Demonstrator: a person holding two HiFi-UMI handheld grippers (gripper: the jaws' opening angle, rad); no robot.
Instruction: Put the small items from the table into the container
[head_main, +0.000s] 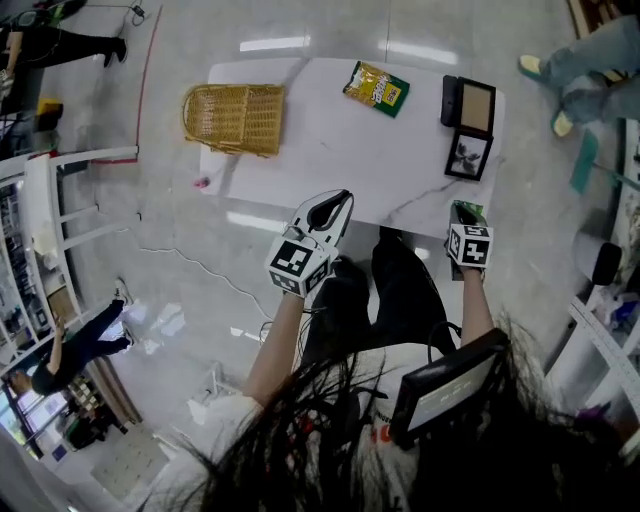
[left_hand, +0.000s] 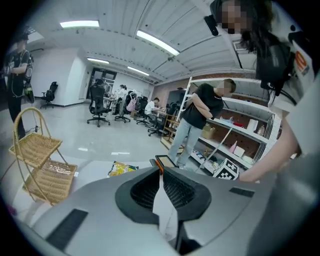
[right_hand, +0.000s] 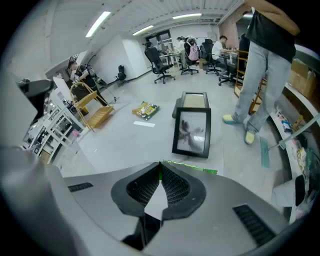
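A white table (head_main: 340, 150) carries a wicker basket (head_main: 235, 118) at its far left, lying on its side. A yellow-green snack packet (head_main: 376, 87) lies at the far middle, and two picture frames (head_main: 468, 128) at the right. My right gripper (head_main: 462, 208) hangs over the table's near right corner, shut on a thin green packet (right_hand: 200, 170) that sticks out sideways from the jaw tips, seen edge-on. My left gripper (head_main: 338, 203) hovers at the near edge, shut with nothing in it. In the left gripper view the basket (left_hand: 42, 170) and the snack packet (left_hand: 122, 169) lie beyond the jaws.
A small pink item (head_main: 203, 183) sits at the table's left edge. A white rack (head_main: 60, 200) stands to the left, and shelves (head_main: 610, 340) to the right. A person's legs (head_main: 590, 60) are beyond the far right corner. Office chairs (left_hand: 100, 107) stand further back.
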